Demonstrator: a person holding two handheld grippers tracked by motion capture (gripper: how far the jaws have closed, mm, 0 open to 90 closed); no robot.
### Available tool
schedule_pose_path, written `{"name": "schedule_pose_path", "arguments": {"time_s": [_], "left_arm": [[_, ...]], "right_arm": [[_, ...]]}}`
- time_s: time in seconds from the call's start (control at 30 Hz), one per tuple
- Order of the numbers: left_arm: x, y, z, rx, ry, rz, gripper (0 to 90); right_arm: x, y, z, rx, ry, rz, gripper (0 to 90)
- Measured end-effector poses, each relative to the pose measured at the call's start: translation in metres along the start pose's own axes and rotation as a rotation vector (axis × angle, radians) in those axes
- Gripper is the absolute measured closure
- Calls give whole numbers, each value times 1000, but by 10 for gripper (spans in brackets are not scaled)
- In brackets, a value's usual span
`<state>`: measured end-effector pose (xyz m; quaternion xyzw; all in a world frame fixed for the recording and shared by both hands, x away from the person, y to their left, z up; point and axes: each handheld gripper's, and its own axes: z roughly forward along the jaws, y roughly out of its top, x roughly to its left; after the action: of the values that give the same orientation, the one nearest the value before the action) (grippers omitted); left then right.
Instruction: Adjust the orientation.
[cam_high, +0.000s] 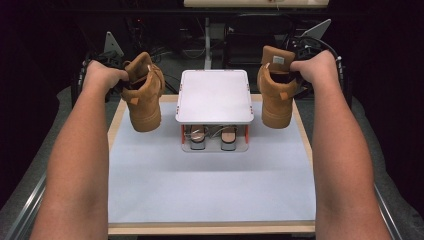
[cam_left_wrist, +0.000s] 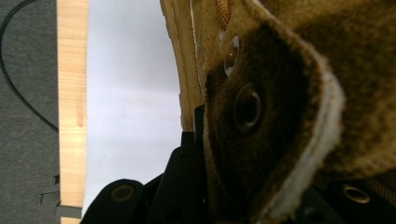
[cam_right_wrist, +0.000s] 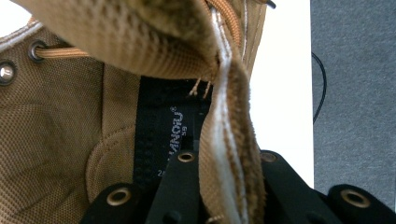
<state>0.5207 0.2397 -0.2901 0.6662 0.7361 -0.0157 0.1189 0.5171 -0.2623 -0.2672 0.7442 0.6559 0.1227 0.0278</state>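
Looks like a lab/recording setup: dark backdrop, cables (cam_high: 195, 50) and stands behind, white mat (cam_high: 210, 185) on wood-edged table (cam_high: 210, 229), grey carpet (cam_high: 30, 185).

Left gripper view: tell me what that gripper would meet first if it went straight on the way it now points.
The left gripper, shut on the collar of the left boot, looks down along that boot. Pushed straight on, it would likely meet the white mat beneath first, though the depth is hard to judge here.
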Motion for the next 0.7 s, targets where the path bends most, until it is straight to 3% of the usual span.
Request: {"name": "schedule_pose_path", "arguments": {"time_s": [0.23, 0.37, 0.53, 0.7], "left_arm": [[-7, -1, -10, -17, -32, 3, 871], [-12, -2, -15, -25, -14, 5, 869], [-17, -3, -16, -32, -20, -1, 870], [-26, -1, -15, -46, -20, 31, 869]], "right_arm": [[5, -1, -10, -20, 15, -7, 863], [7, -3, -14, -30, 16, -11, 863], [13, -5, -17, -42, 18, -17, 862], [21, -5, -16, -54, 24, -16, 862]]}}
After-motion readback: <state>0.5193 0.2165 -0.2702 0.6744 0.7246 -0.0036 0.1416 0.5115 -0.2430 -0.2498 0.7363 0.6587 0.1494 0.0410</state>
